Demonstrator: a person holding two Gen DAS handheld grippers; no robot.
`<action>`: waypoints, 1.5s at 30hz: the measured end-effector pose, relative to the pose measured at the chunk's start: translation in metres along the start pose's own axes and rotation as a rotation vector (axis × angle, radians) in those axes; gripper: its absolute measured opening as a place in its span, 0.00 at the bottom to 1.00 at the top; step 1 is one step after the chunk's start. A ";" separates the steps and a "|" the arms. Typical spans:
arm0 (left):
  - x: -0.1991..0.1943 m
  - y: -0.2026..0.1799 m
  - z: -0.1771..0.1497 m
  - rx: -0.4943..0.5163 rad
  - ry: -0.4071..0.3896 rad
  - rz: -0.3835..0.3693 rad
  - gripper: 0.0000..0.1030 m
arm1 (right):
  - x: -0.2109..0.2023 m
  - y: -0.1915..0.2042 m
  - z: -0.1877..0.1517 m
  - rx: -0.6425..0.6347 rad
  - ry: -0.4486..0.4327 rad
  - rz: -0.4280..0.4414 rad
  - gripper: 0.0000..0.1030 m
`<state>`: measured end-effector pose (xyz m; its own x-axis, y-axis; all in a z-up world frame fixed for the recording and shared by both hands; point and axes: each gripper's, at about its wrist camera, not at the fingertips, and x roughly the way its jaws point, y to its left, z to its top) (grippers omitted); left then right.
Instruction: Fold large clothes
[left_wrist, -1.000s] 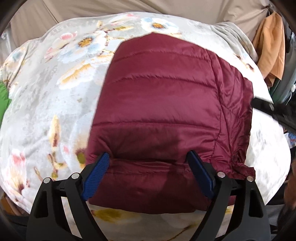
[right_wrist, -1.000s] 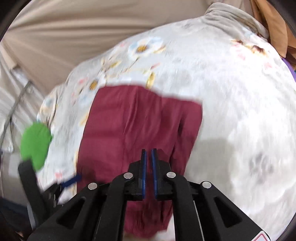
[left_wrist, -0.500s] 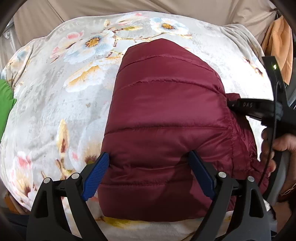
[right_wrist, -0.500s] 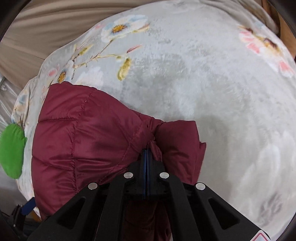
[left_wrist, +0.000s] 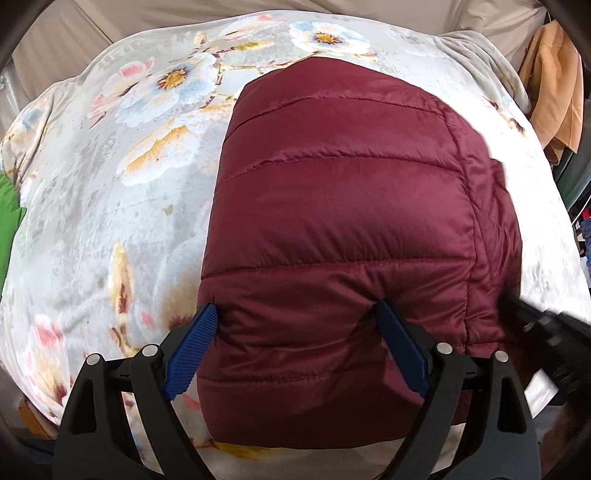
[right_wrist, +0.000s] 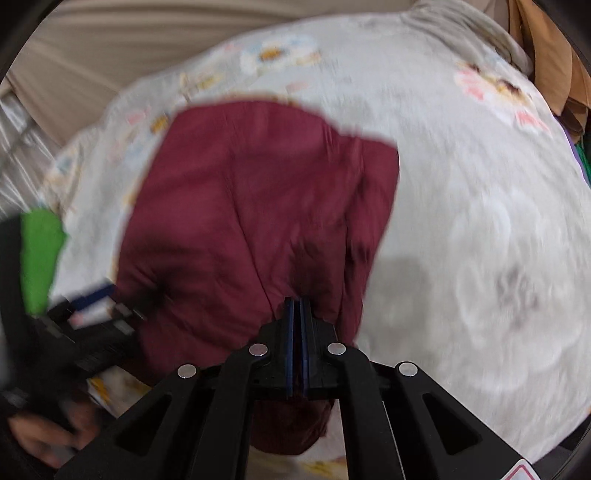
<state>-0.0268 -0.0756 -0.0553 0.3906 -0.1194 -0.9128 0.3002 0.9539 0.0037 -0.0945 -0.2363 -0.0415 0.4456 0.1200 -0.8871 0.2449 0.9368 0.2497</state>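
Observation:
A maroon quilted jacket (left_wrist: 332, 203) lies folded on a floral bed blanket (left_wrist: 110, 221). My left gripper (left_wrist: 295, 332) is open wide, its blue pads (left_wrist: 192, 350) straddling the jacket's puffy near part. The blurred right wrist view looks down on the jacket (right_wrist: 240, 203), which spreads flat. My right gripper (right_wrist: 297, 306) hovers over the jacket's near right part with its pads almost together, the jaws just starting to part. No cloth shows clearly between them. The right gripper (left_wrist: 546, 332) also appears as a dark blur at the jacket's right edge, and the left gripper (right_wrist: 92, 306) sits at its left edge.
A green item (right_wrist: 40, 251) lies at the blanket's left edge. Orange clothing (left_wrist: 554, 92) hangs at the far right. Beige fabric fills the background behind the bed. A hand (right_wrist: 29, 439) grips the left tool. Bare blanket (right_wrist: 461, 184) stretches right of the jacket.
Half a second ago my right gripper pinched the jacket's bunched right side; it has since pulled back and the jacket lies flatter. The left gripper stays straddling the near part.

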 end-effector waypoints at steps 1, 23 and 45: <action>0.000 0.000 -0.001 0.002 0.001 0.003 0.84 | 0.007 -0.001 -0.004 0.005 0.008 0.001 0.01; -0.013 0.000 0.001 -0.049 -0.022 0.029 0.82 | -0.011 -0.019 0.000 0.079 -0.043 0.026 0.14; -0.027 0.053 0.015 -0.088 -0.003 0.005 0.82 | 0.029 -0.018 -0.024 0.237 0.061 0.024 0.67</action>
<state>-0.0085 -0.0254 -0.0240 0.3950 -0.1151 -0.9115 0.2206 0.9750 -0.0275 -0.1067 -0.2424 -0.0806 0.4029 0.1675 -0.8998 0.4329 0.8313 0.3486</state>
